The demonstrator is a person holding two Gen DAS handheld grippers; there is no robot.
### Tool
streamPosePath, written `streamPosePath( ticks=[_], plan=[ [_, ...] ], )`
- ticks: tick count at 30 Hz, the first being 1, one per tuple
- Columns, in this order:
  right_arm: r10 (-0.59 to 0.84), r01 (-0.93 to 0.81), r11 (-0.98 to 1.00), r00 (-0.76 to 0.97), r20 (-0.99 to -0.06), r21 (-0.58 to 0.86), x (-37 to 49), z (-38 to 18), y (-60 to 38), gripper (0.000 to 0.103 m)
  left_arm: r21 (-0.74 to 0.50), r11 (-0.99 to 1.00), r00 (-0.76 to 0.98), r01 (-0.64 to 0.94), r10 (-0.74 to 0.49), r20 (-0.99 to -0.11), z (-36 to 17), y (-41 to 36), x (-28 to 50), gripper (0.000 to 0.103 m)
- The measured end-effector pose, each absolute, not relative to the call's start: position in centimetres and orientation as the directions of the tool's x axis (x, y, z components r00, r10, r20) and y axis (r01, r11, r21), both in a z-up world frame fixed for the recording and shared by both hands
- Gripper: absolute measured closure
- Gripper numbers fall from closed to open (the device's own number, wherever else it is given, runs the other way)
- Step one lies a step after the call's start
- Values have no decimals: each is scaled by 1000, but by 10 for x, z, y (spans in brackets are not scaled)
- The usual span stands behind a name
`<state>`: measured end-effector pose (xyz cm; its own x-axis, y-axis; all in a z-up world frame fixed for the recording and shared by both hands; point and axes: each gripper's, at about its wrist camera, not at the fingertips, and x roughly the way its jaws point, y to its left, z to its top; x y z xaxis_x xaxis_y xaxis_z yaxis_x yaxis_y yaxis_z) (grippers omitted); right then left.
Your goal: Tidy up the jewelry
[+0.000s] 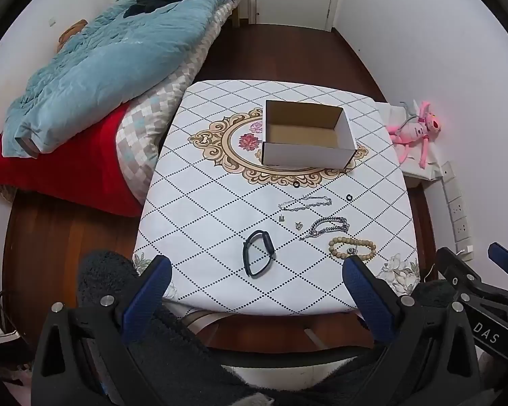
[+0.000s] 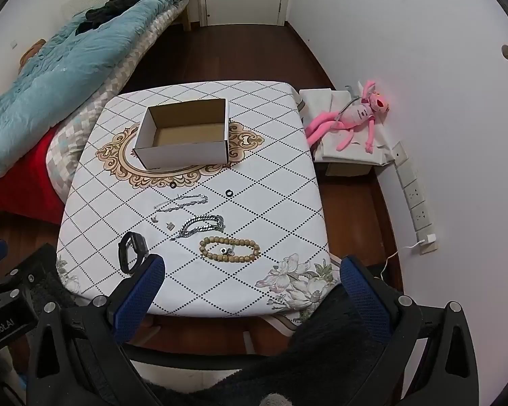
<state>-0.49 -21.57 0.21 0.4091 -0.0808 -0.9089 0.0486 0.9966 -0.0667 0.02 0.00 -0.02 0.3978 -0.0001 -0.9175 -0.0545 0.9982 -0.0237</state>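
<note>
An open, empty cardboard box (image 1: 304, 135) (image 2: 186, 135) stands at the middle of the table (image 1: 203, 237) (image 2: 288, 186). In front of it lie two small black rings (image 1: 296, 185) (image 1: 349, 198), a thin silver chain (image 1: 304, 203) (image 2: 181, 202), a thick silver chain (image 1: 328, 226) (image 2: 203, 225), two small silver pieces (image 1: 281, 218) (image 1: 298, 225), a wooden bead bracelet (image 1: 352, 249) (image 2: 229, 249) and a black watch band (image 1: 259, 252) (image 2: 132, 250). My left gripper (image 1: 257, 267) and right gripper (image 2: 252, 267) are open and empty, held above the table's near edge.
A bed with a blue duvet (image 1: 111, 57) and a red blanket (image 1: 50, 165) lies left of the table. A pink plush toy (image 2: 352, 115) lies on a white box at the right, by wall sockets (image 2: 415, 196). Dark wood floor surrounds the table.
</note>
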Motion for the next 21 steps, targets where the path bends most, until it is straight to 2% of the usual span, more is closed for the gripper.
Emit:
streamPosePath(
  ticks=[21],
  plan=[
    [-89,48,996,417,-904,-76,-6,9,-214,0,-31,998,404,-57,-6,-915,7,0,1,0]
  ],
)
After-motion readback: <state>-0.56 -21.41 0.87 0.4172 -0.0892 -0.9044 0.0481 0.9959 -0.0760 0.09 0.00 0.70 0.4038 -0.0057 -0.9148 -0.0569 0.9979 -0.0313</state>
